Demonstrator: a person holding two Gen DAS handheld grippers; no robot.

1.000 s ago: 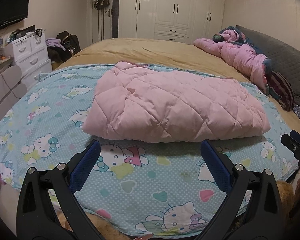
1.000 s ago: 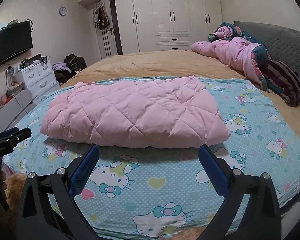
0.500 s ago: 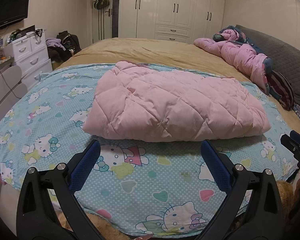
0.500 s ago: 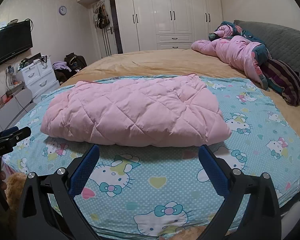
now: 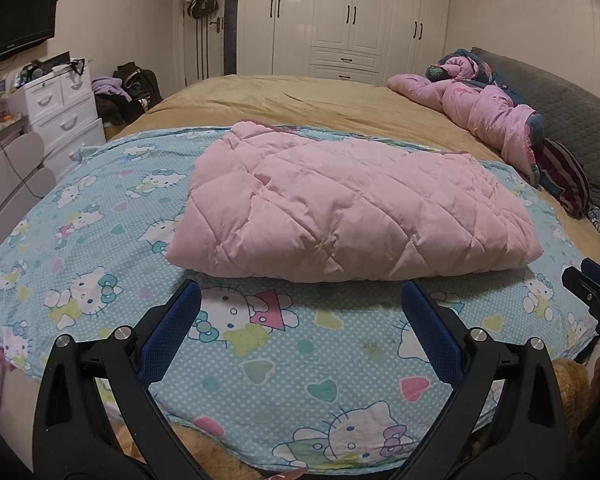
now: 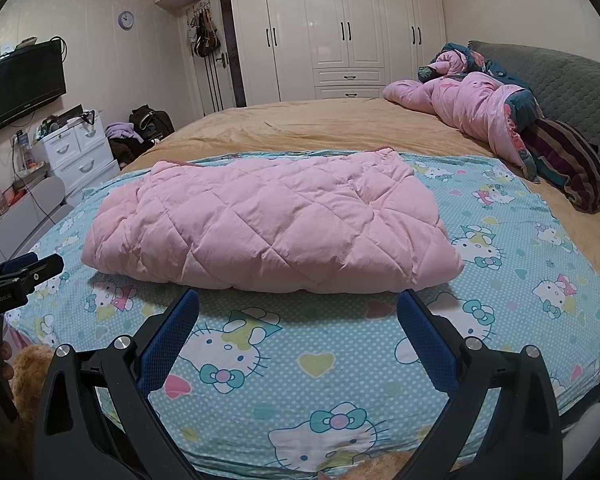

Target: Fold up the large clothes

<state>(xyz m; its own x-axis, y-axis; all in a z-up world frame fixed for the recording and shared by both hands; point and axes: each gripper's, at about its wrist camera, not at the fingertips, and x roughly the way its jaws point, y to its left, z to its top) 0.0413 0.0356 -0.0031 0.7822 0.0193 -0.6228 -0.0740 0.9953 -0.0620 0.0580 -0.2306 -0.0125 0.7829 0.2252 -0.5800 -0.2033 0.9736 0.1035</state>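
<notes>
A pink quilted garment (image 5: 348, 208) lies folded in a thick rectangle on a blue cartoon-cat sheet (image 5: 100, 248). It also shows in the right wrist view (image 6: 268, 224) on the same sheet (image 6: 520, 264). My left gripper (image 5: 300, 300) is open and empty, just short of the garment's near edge. My right gripper (image 6: 298, 304) is open and empty, also just short of the near edge. Each gripper shows at the edge of the other's view: the right gripper (image 5: 592, 284) and the left gripper (image 6: 16, 276).
The sheet covers the near end of a tan bed (image 5: 300, 96). A crumpled pink duvet (image 5: 480, 108) and striped pillow (image 6: 568, 160) lie at the right by a grey headboard (image 6: 560, 76). White drawers (image 5: 60, 112) stand left; wardrobes (image 6: 340, 32) stand behind.
Both grippers have crept slightly closer to the garment; the garment has not moved and both stay open.
</notes>
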